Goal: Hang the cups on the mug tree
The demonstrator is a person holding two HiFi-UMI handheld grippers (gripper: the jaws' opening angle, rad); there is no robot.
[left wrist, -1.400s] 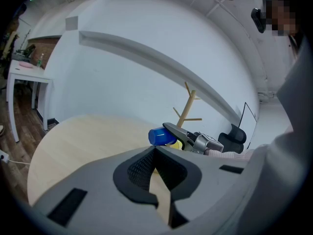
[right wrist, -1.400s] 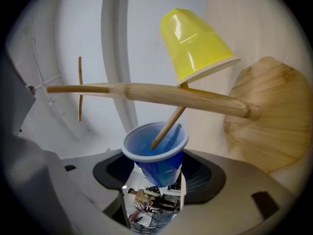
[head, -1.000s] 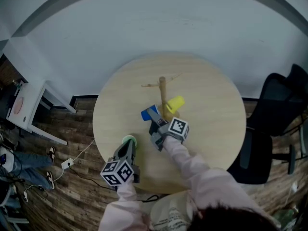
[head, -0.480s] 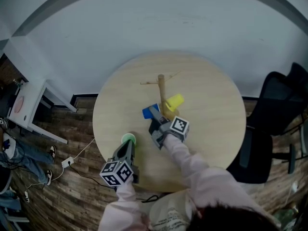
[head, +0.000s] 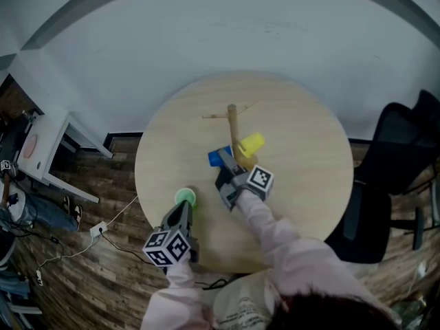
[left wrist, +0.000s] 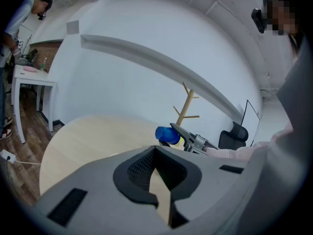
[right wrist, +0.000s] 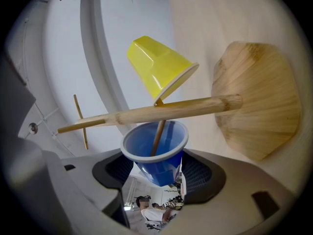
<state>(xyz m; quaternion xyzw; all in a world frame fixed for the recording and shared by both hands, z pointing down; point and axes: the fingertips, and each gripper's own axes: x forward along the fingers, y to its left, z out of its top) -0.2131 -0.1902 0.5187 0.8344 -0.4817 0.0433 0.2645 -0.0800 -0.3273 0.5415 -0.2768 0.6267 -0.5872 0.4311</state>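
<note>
**Blue cup over peg, R gripper clamped on it**

R gripper pinches blue cup low on its wall, one pad each side. Cup mouth faces mug tree, w/ a thin peg running inside it. In head view the cup sits just left of the tree, on its near side. Yellow cup hangs to the tree's right. L gripper is over near-left part of table, jaws pressed together, nothing betw them. Green cup is just beyond its tip, contact unclear.
</note>
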